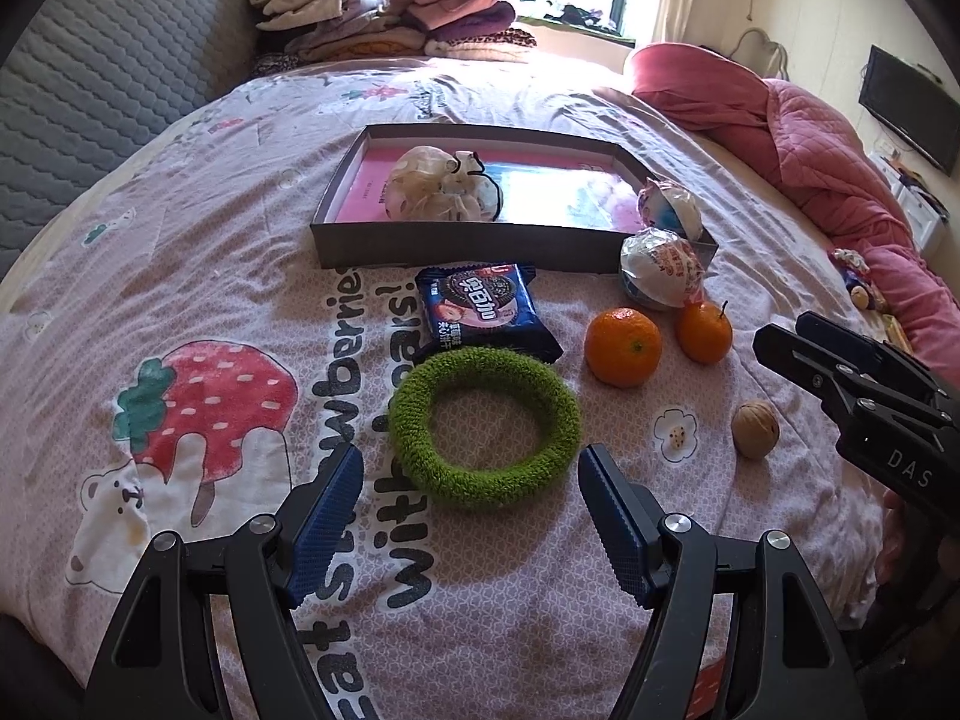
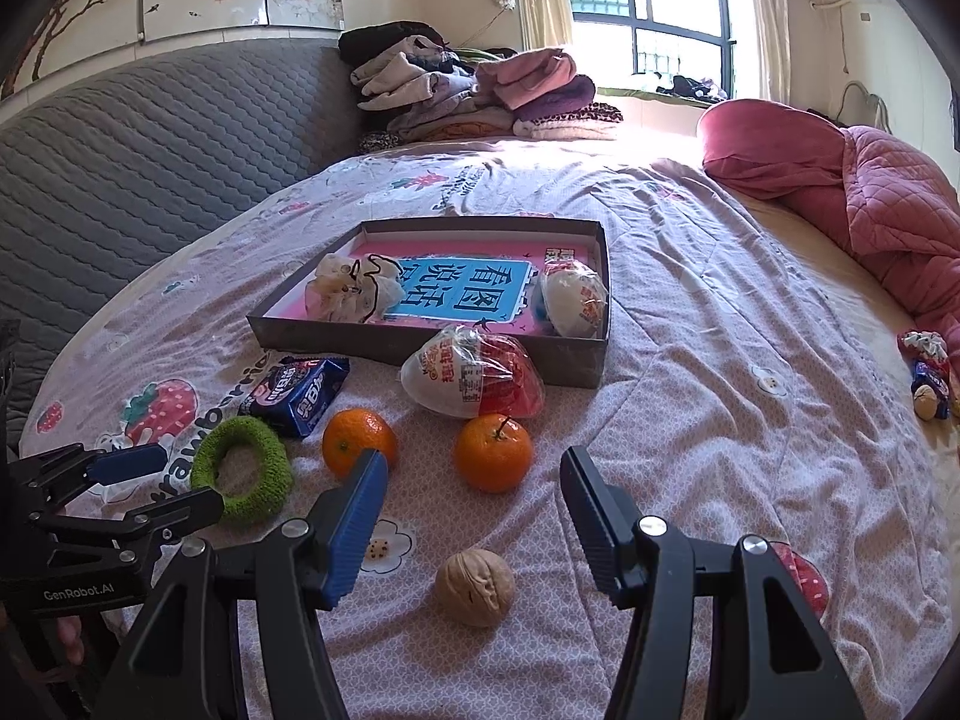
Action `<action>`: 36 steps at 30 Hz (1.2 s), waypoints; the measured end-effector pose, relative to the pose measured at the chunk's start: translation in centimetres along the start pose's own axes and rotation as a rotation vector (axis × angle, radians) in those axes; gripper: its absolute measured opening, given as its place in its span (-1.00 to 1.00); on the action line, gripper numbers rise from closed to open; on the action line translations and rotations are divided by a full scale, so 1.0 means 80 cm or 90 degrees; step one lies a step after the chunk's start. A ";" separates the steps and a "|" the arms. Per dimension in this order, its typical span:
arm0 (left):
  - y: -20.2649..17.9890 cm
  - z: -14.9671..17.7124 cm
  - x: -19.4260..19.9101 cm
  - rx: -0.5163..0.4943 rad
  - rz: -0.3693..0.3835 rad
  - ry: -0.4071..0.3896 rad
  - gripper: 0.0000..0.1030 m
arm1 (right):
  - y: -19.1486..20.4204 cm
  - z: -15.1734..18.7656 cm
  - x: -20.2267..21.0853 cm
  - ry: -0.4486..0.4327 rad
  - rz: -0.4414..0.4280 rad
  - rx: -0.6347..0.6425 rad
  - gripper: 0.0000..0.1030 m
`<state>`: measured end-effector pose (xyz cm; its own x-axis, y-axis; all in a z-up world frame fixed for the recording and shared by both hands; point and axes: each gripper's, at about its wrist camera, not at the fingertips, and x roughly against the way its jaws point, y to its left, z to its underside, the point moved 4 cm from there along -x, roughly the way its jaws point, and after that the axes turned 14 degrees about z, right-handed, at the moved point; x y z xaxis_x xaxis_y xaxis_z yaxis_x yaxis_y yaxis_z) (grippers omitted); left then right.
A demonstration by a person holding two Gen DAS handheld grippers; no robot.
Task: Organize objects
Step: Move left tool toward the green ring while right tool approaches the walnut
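Sunlit from a barred window at the far side, the bed (image 1: 180,276) wears a pale pink quilt printed with strawberries and bears, and folded clothes (image 2: 480,96) are stacked by the grey padded headboard. I hold one tool in each hand above the near end of the quilt.

My left tool (image 1: 471,483) is open and grips nothing; a fuzzy green ring (image 1: 485,426) lies flat on the quilt just ahead of its blue pads. My right tool (image 2: 471,495) is also open and empty, with a walnut (image 2: 475,587) lying on the quilt below the gap between its fingers.

Just beyond the ring sits a blue cookie packet (image 1: 487,309). To its right are two oranges (image 2: 493,451), side by side and slightly apart. Behind them, a wrapped egg-shaped treat (image 2: 471,378) rests against the front wall of a shallow dark cardboard box (image 2: 420,348).

Inside the box, on a pink and blue printed sheet, lie a cream drawstring pouch (image 2: 351,294) at the left and a second wrapped egg (image 2: 573,299) in the right front corner. A red quilted blanket (image 2: 888,198) is heaped along the right edge of the bed.
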<state>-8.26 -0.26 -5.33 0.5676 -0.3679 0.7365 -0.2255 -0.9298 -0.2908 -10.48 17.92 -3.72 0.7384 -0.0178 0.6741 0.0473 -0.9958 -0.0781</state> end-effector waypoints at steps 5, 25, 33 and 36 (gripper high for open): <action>-0.002 0.003 -0.003 -0.005 0.001 0.008 0.46 | -0.001 0.001 -0.004 0.008 -0.002 -0.003 0.16; -0.002 0.011 -0.012 -0.007 0.006 0.024 0.46 | 0.001 0.023 -0.007 0.039 -0.001 0.003 0.16; 0.001 0.011 -0.010 -0.007 0.008 0.018 0.46 | 0.001 0.030 -0.002 0.041 -0.003 0.001 0.16; -0.009 0.011 -0.006 -0.031 0.007 0.010 0.46 | 0.001 0.032 -0.003 0.044 -0.002 0.000 0.16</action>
<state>-7.71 0.61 -6.02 0.5525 -0.3782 0.7428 -0.2702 -0.9243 -0.2697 -8.94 18.07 -5.76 0.6897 -0.0206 0.7238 0.0501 -0.9958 -0.0760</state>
